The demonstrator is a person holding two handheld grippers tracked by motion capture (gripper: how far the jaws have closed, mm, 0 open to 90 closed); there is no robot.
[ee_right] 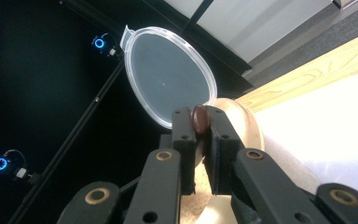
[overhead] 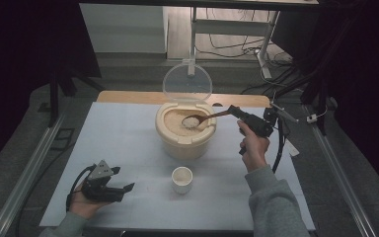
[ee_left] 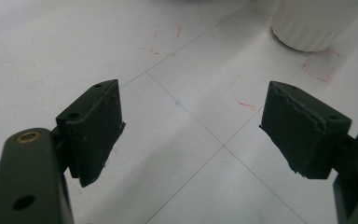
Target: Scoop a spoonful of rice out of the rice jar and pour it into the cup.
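Two grippers: one per hand, both above the white bench [overhead: 128,143]
Right gripper [overhead: 238,113]: jaws clenched on wooden spoon [overhead: 205,119] handle end
Spoon bowl: heaped with rice, over open rice bucket [overhead: 185,140], clear lid [overhead: 187,82] upright
Left gripper [overhead: 124,190]: jaws released, nothing between, low near bench's front left
White cup [overhead: 182,179]: just in front of bucket, rice inside

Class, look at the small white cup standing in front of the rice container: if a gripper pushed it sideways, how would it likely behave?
The small white cup would probably slide rather than roll, since it stands upright on the smooth table. It looks light, and its contents seem to reach near the rim, so a push high up might tip it and spill.
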